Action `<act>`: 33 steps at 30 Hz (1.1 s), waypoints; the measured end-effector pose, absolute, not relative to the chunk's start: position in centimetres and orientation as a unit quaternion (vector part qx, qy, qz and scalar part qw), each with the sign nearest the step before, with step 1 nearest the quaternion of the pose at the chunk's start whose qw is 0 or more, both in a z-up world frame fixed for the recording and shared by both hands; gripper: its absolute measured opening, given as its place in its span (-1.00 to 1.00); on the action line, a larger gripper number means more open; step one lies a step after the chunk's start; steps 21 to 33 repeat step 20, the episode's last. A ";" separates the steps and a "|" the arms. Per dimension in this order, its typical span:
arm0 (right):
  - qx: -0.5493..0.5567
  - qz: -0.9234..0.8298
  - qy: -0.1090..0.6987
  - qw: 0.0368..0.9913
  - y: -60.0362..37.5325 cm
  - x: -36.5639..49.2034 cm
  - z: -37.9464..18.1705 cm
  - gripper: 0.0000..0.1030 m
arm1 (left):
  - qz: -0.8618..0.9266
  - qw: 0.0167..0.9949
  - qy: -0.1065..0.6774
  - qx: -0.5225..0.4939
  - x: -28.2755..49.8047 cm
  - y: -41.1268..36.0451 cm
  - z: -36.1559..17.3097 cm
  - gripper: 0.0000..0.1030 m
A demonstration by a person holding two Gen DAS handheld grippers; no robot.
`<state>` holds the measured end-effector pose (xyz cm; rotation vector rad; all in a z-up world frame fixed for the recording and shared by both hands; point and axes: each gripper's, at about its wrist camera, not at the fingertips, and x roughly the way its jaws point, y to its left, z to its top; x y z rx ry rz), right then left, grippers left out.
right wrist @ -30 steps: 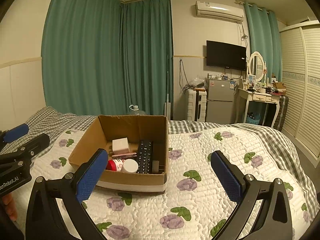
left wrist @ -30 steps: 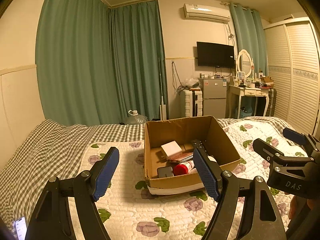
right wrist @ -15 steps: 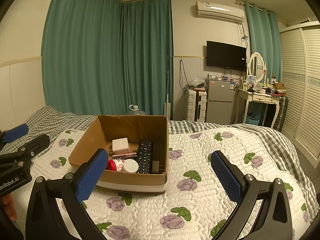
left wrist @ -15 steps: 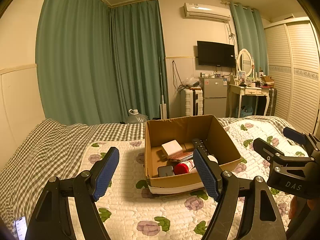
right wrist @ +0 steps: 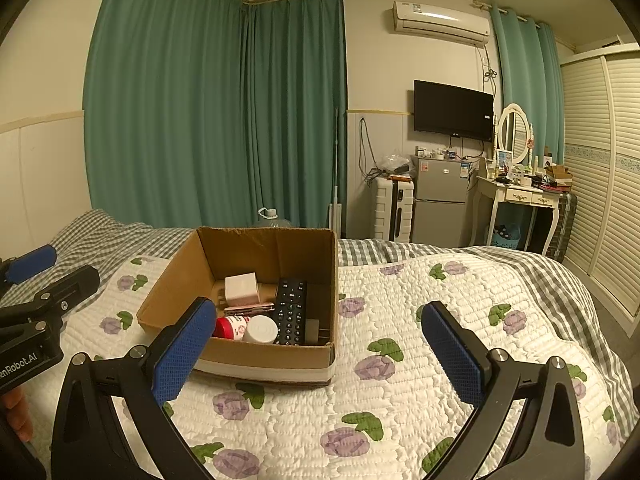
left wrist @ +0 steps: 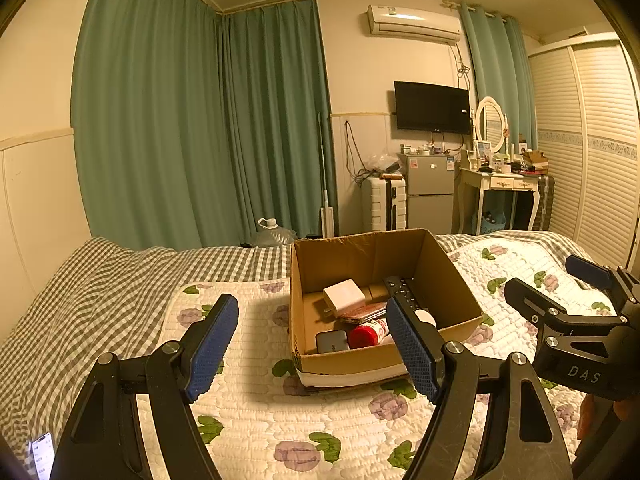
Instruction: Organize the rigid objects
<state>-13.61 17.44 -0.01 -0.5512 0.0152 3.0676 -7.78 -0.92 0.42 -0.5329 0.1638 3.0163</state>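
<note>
An open cardboard box [left wrist: 452,280] [right wrist: 176,292] stands on the quilted bed. In it lie a black remote [right wrist: 291,312] [left wrist: 404,292], a white cube [right wrist: 240,289] [left wrist: 343,294], a red-capped white bottle [right wrist: 234,327] [left wrist: 367,335], a white round lid [right wrist: 260,329], a grey block [left wrist: 331,341] and a pinkish flat item [right wrist: 244,309]. My left gripper [left wrist: 312,354] is open and empty, held above the quilt in front of the box. My right gripper [right wrist: 316,356] is open and empty, in front of the box and to its right. Each gripper shows at the edge of the other's view.
The floral quilt [right wrist: 400,400] covers the bed over a checked sheet [left wrist: 80,300]. A phone [left wrist: 42,454] lies at the bed's near left. Beyond the bed stand a suitcase [right wrist: 394,208], a small fridge [right wrist: 440,204], a dressing table [right wrist: 520,196] and a water jug [left wrist: 274,234].
Almost nothing has changed. Both grippers hold nearly still and stay open; the view drifts very slightly.
</note>
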 end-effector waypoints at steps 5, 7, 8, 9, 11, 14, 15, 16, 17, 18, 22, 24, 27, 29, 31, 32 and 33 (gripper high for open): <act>-0.178 0.984 0.004 0.013 17.4 -13.6 -0.1 1.00 | 0.983 0.037 0.053 -0.174 -7.7 -0.9 0.4 0.54; -0.179 0.984 0.004 0.012 17.3 -13.7 -0.1 1.00 | 0.982 0.037 0.054 -0.175 -7.7 -0.9 0.4 0.54; -0.179 0.984 0.003 0.013 17.3 -13.7 -0.1 1.00 | 0.982 0.037 0.054 -0.175 -7.7 -0.9 0.4 0.54; -0.179 0.984 0.002 0.013 17.3 -13.7 -0.1 1.00 | 0.983 0.037 0.054 -0.174 -7.7 -0.9 0.4 0.54; -0.180 0.984 0.002 0.013 17.3 -13.7 -0.2 1.00 | 0.983 0.037 0.054 -0.174 -7.7 -1.0 0.4 0.54; -0.180 0.984 0.002 0.015 17.3 -13.7 -0.2 1.00 | 0.982 0.038 0.052 -0.176 -7.7 -1.0 0.3 0.54; -0.180 0.984 0.003 0.015 17.4 -13.8 -0.1 1.00 | 0.982 0.038 0.052 -0.176 -7.7 -1.0 0.4 0.54; -0.180 0.984 0.002 0.016 17.4 -13.8 -0.2 1.00 | 0.982 0.037 0.052 -0.176 -7.7 -0.9 0.4 0.53; -0.180 0.983 0.002 0.016 17.4 -13.8 -0.1 1.00 | 0.982 0.037 0.053 -0.176 -7.7 -0.9 0.3 0.54; -0.181 0.983 0.002 0.015 17.4 -13.8 -0.2 1.00 | 0.982 0.037 0.053 -0.176 -7.7 -0.9 0.3 0.54; -0.181 0.983 0.001 0.016 17.4 -13.8 -0.2 1.00 | 0.982 0.038 0.054 -0.176 -7.7 -0.9 0.4 0.54; -0.181 0.983 0.001 0.016 17.4 -13.8 -0.2 1.00 | 0.982 0.038 0.054 -0.176 -7.7 -0.9 0.4 0.54; -0.181 0.983 0.001 0.016 17.4 -13.8 -0.2 1.00 | 0.982 0.038 0.054 -0.176 -7.7 -0.9 0.4 0.54; -0.181 0.983 0.001 0.016 17.4 -13.8 -0.2 1.00 | 0.982 0.038 0.054 -0.176 -7.7 -0.9 0.4 0.54; -0.181 0.983 0.001 0.016 17.4 -13.8 -0.2 1.00 | 0.982 0.038 0.054 -0.176 -7.7 -0.9 0.4 0.54; -0.181 0.983 0.001 0.016 17.4 -13.8 -0.2 1.00 | 0.982 0.038 0.054 -0.176 -7.7 -0.9 0.4 0.54; -0.181 0.983 0.001 0.016 17.4 -13.8 -0.2 1.00 | 0.982 0.038 0.054 -0.176 -7.7 -0.9 0.4 0.54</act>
